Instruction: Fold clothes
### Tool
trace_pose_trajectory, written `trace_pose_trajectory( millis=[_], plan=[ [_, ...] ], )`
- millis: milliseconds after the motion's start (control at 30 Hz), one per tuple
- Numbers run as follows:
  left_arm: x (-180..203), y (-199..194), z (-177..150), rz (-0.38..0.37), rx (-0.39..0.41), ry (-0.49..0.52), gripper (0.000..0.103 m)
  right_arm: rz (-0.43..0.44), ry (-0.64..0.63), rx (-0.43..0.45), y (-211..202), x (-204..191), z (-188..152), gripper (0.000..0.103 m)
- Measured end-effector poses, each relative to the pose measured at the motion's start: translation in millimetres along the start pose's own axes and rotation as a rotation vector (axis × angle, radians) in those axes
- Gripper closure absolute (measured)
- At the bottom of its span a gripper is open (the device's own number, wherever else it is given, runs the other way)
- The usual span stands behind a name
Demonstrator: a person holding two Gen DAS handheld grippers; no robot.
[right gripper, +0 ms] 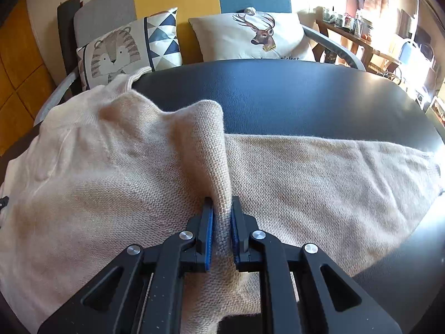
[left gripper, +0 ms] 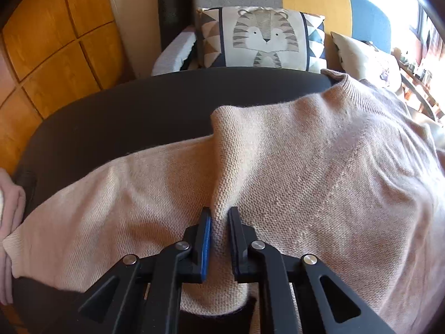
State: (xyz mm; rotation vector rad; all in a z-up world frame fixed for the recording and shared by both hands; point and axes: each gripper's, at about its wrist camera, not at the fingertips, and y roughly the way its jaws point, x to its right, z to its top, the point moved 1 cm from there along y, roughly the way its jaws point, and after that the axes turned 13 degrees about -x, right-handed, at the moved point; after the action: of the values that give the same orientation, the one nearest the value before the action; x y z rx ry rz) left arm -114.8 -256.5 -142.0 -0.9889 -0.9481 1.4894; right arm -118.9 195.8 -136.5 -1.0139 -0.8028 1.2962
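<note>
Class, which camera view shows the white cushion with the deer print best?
The right wrist view: the white deer-print cushion sits whole behind the black table, antlers and head clear. The left wrist view shows only part of a pale cushion at its right side, print unreadable.

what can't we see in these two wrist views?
- Sweater hem: both views, hidden under the gripper bodies and cut by the bottom edge.
- Left sleeve cuff: left view, partly lost at the frame edge beside folded pink cloth.
- Shelf items: right view, too small and washed out by glare.
- Table front edge: hidden by the sweater.
</note>
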Motion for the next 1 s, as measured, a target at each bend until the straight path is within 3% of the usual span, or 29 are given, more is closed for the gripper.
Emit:
trace_pose_trajectory(
  millis=[167, 467, 700, 733, 800, 900, 1000],
  plan=[
    [-10, 8, -4, 0.038, 0.009, -0.086, 0.093, -0.008, -0.007, -0.003, 8, -1, 22, 0.091],
    [-9, 18, 5, 0.091, 0.016, -0.090, 0.093, -0.043, -0.050, -0.004, 24, -13, 60, 0.092],
    [12, 25, 6, 0.225, 0.074, 0.006, 0.095, -0.023, -0.049, 0.007, 29, -11, 72, 0.088],
    [11, 24, 6, 0.217, 0.079, 0.001, 0.095, -0.014, -0.056, 0.004, 29, -12, 72, 0.086],
    [3, 19, 4, 0.147, 0.081, -0.027, 0.092, -0.002, -0.077, -0.008, 25, -13, 72, 0.068],
    [-12, 8, 2, 0.037, 0.074, -0.092, 0.088, 0.009, -0.086, -0.005, 13, -11, 67, 0.065],
    [-20, -6, 3, -0.020, 0.105, -0.132, 0.088, 0.080, -0.041, 0.092, -15, -5, 64, 0.065]
  ],
)
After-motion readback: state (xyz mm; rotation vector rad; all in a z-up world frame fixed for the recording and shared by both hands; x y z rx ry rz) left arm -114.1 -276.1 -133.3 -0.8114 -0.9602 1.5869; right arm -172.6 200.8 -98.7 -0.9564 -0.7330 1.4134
